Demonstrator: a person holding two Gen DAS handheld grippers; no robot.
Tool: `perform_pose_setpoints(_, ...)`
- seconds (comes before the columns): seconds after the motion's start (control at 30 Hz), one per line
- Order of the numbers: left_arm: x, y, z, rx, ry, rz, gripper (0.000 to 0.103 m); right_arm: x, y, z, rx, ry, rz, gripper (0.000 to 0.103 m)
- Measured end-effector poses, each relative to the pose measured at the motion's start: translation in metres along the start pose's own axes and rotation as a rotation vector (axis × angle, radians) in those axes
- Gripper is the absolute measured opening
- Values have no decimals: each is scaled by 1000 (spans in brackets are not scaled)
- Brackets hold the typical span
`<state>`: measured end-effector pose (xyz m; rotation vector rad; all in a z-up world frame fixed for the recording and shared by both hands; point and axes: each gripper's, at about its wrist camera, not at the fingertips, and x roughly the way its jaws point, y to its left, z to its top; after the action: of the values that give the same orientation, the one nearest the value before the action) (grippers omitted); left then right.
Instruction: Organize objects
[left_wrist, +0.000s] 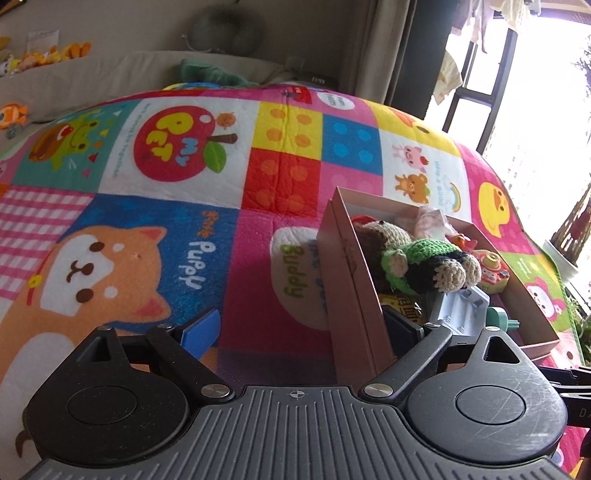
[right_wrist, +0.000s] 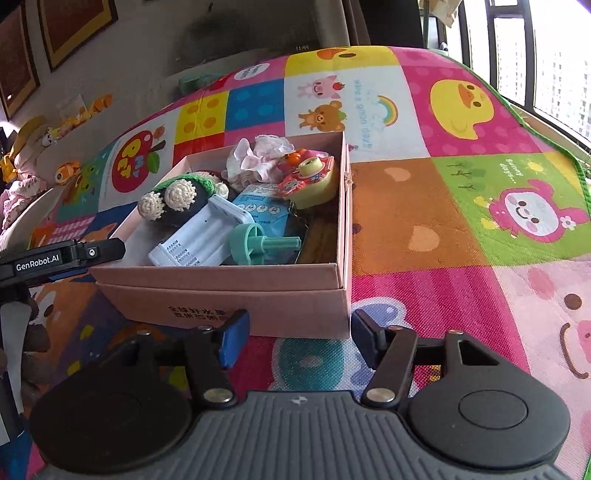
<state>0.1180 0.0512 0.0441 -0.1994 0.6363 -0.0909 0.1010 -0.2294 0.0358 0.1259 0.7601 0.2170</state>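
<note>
A pink cardboard box (right_wrist: 221, 291) sits on a bright patchwork play mat (right_wrist: 424, 229) printed with cartoon animals. The box is open at the top and filled with small things. A crocheted doll (right_wrist: 173, 199) in green, black and cream lies along its left side. Beside the doll a white battery charger (right_wrist: 199, 240) leans at a slant, and a teal plastic piece (right_wrist: 258, 243) rests against the charger's lower end. A blue packet (right_wrist: 258, 206) lies under them toward the middle. A yellow and pink toy camera (right_wrist: 312, 177) stands at the right wall of the box, and a crumpled pink cloth (right_wrist: 255, 158) fills the far corner.

The left hand-held gripper (left_wrist: 301, 328) has its jaws spread wide, straddling the near corner of the box: the blue-padded left finger (left_wrist: 201, 332) hangs over the mat outside the box, apart from its wall, and the right finger reaches inside, near the charger (left_wrist: 461, 310) and the doll (left_wrist: 424, 262). Its pads press on nothing. In the right wrist view this gripper shows as a black arm at the box's left side.

The right hand-held gripper (right_wrist: 295, 338) hovers low in front of the box, jaws about half open with nothing between them. Its blue-padded left finger (right_wrist: 232, 341) lies just before the box's front wall, and its right finger stands off the box's near right corner, over the mat.

Beyond the mat, plush toys (right_wrist: 70, 122) lie along a pale sofa, and a window (right_wrist: 546, 66) lights the right side.
</note>
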Motion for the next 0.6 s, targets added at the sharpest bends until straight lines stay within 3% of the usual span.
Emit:
perform_pose_setpoints(0.27,0,1,1,-13,9,1,96,-3,-1,-1,15,-1,-20,62)
perform_pose_setpoints(0.47,-49,-11,-9,13,-92,9,91,-36,-3,-21,33,-34,-39,82)
perform_pose_setpoints(0.6,-90,-33,-45,91,-48,-74,91,-52,3,-53,-3,2,-39,91)
